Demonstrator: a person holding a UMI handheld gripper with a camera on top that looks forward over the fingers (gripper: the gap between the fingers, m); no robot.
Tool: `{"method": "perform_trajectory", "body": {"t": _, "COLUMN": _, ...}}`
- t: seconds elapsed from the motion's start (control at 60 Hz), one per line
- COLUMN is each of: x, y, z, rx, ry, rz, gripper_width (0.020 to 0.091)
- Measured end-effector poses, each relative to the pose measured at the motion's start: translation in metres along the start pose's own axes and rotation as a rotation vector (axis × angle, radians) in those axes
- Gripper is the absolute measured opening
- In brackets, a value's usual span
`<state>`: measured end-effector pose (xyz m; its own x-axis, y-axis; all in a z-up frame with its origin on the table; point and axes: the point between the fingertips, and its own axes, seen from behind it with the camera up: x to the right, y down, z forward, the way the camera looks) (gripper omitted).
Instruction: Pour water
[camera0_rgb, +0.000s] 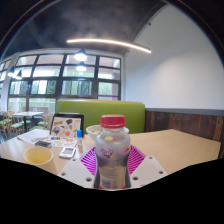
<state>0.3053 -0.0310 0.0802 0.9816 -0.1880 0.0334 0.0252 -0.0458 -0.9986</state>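
Both fingers (88, 160) press on an upright water bottle (113, 152) with red cap, above the wooden table (175, 145).

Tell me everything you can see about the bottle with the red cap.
The bottle is clear plastic with a red screw cap and ribbed, see-through walls; its water level cannot be told. It stands upright between the fingers, whose pink pads flank it closely on both sides, apparently gripping it, though contact is not fully clear. Its base is hidden, so whether it rests on the wooden table is unclear. A clear cup shows just behind it, and a yellow bowl sits further off to one side.
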Motion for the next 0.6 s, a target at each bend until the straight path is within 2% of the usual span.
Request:
{"method": "perform_trajectory", "body": {"t": 0.083, "x": 0.003, "y": 0.000, "z": 0.001, "rx": -0.015, "ry": -0.006, "rz": 0.061, "gripper_width": 0.0342}}
{"method": "perform_trajectory", "body": {"t": 0.217, "x": 0.003, "y": -0.003, "z": 0.000, "rx": 0.005, "ry": -0.010, "rz": 0.056, "gripper_width": 0.0341}}
{"method": "perform_trajectory", "body": {"t": 0.3, "x": 0.003, "y": -0.005, "z": -0.006, "rx": 0.005, "ry": -0.007, "rz": 0.055, "gripper_width": 0.0370}}
{"method": "perform_trajectory", "body": {"t": 0.417, "x": 0.000, "y": -0.003, "z": 0.005, "rx": 0.001, "ry": -0.024, "rz": 0.022, "gripper_width": 0.0542}}
{"method": "perform_trajectory", "body": {"t": 0.483, "x": -0.001, "y": 0.007, "z": -0.008, "rx": -0.068, "ry": -0.020, "rz": -0.004, "gripper_width": 0.0746}}
{"method": "perform_trajectory", "body": {"t": 0.517, "x": -0.001, "y": 0.003, "z": -0.011, "rx": -0.060, "ry": -0.017, "rz": -0.016, "gripper_width": 0.0850}}
{"method": "perform_trajectory", "body": {"t": 0.6, "x": 0.006, "y": -0.013, "z": -0.044, "rx": -0.031, "ry": 0.036, "rz": -0.042, "gripper_width": 0.0825}}
